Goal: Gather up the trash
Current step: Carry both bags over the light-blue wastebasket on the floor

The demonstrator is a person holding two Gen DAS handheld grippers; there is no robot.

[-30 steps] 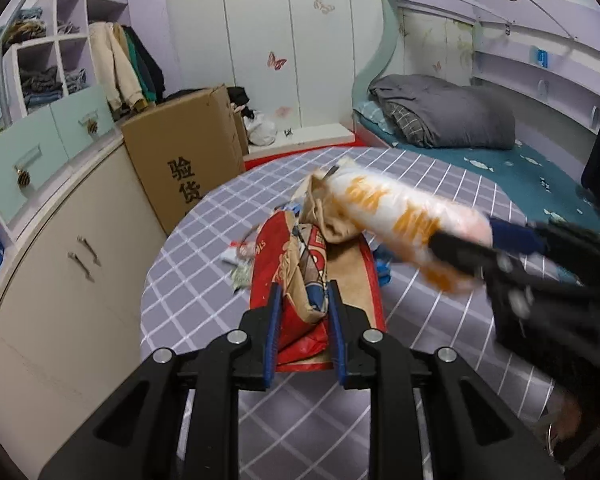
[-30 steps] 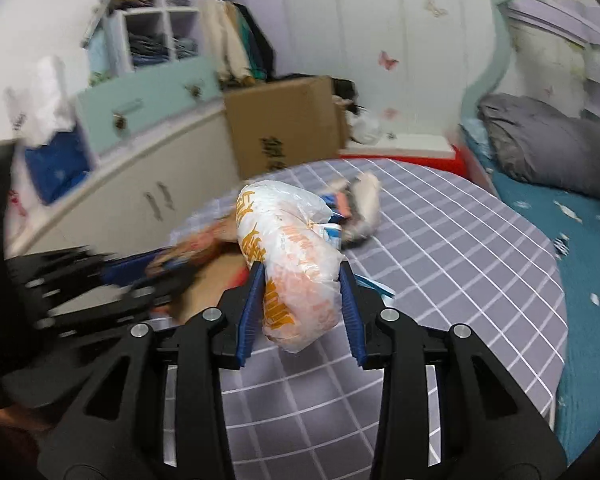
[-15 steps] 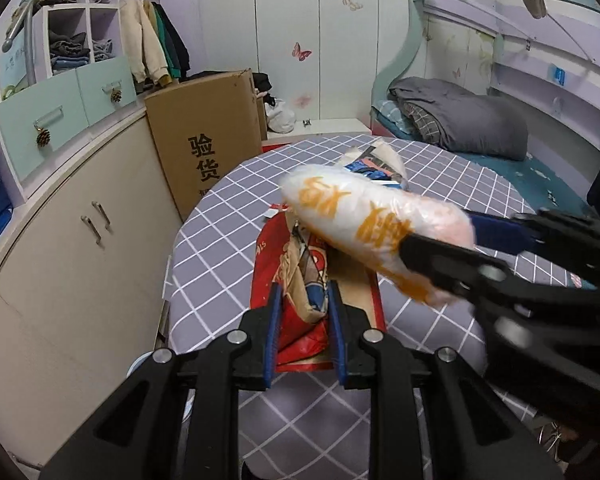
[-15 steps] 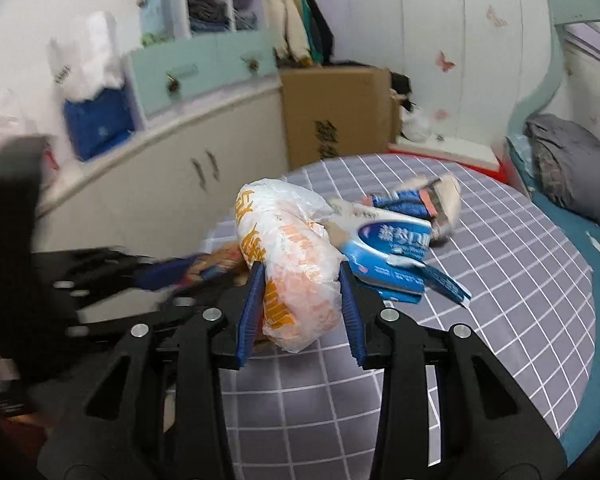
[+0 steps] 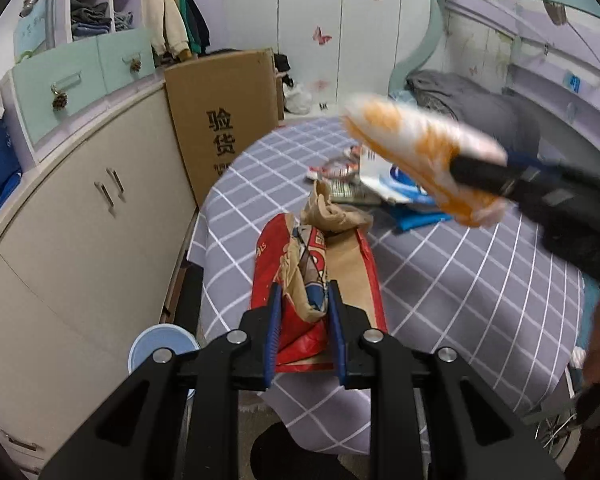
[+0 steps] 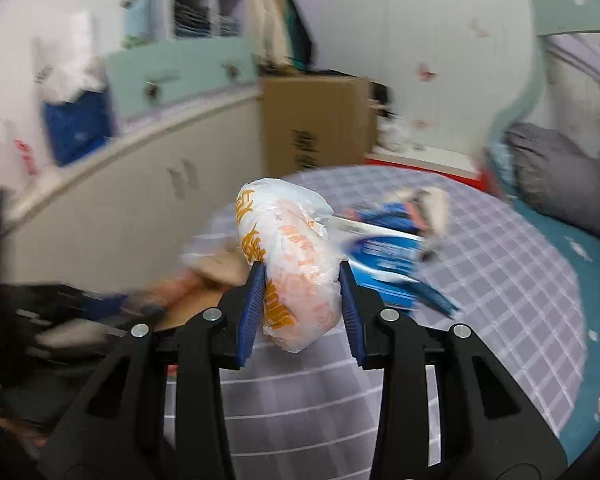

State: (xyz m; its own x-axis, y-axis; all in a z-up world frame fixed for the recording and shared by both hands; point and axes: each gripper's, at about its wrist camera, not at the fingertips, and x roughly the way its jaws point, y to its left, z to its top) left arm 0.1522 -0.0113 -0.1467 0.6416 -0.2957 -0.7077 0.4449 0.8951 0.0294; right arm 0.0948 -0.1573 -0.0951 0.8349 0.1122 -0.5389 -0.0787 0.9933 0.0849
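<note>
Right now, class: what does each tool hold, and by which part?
The left tool pinches the red-and-brown paper bag at its crumpled near end. The right tool clamps the white-and-orange plastic bag around its lower half.

Plastic bag [image 5: 420,160]: shifted from frame centre to upper right, left wrist view.
Blue bin [image 5: 162,346]: newly visible, lower left.

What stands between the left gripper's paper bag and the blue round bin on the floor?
Nothing visible. The paper bag is clamped in the left gripper; the blue bin lies below-left, past the table edge, partly hidden by the gripper.
</note>
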